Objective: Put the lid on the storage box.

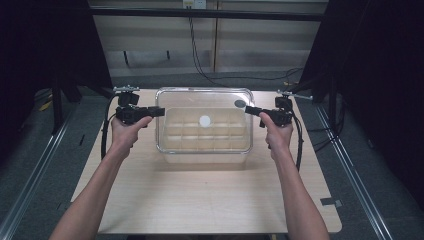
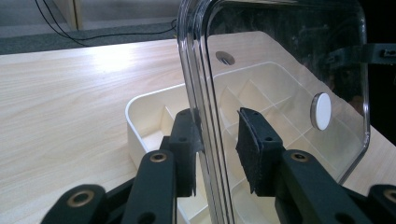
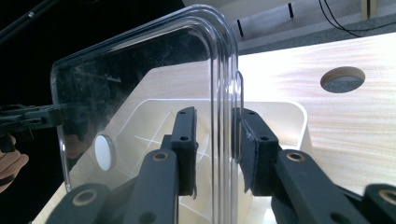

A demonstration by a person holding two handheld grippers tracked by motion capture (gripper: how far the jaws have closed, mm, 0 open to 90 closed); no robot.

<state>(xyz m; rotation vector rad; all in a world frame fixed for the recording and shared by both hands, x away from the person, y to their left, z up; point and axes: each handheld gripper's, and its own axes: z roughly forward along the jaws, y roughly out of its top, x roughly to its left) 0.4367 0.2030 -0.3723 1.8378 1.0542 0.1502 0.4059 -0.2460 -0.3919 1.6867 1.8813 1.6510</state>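
1. A clear, rounded-rectangle plastic lid hangs level just above a cream plastic organiser tray with small compartments. The tray sits toward the 12 o'clock half of the pale wooden surface.
2. The lid's long axis runs from 9 o'clock to 3 o'clock, and each short edge is met by one tool.
3. The left tool reaches in from 9 o'clock. In the left gripper view, one pad touches the lid's rim while the other pad stands clear of it, so the jaws are parted and I judge this grip to be released or nearly so.
4. The right tool comes in from 3 o'clock. In the right gripper view its pads sit close on either side of the rim, which looks like a pinch on the lid.
5. A white round disc sits at the lid's centre, and a round hole in the surface lies at 1 o'clock from it.
6. The coming move turns on how the lid lies above the tray. It already lines up with the tray below, so I judge that only a short straight drop remains. Both hands are equally near.
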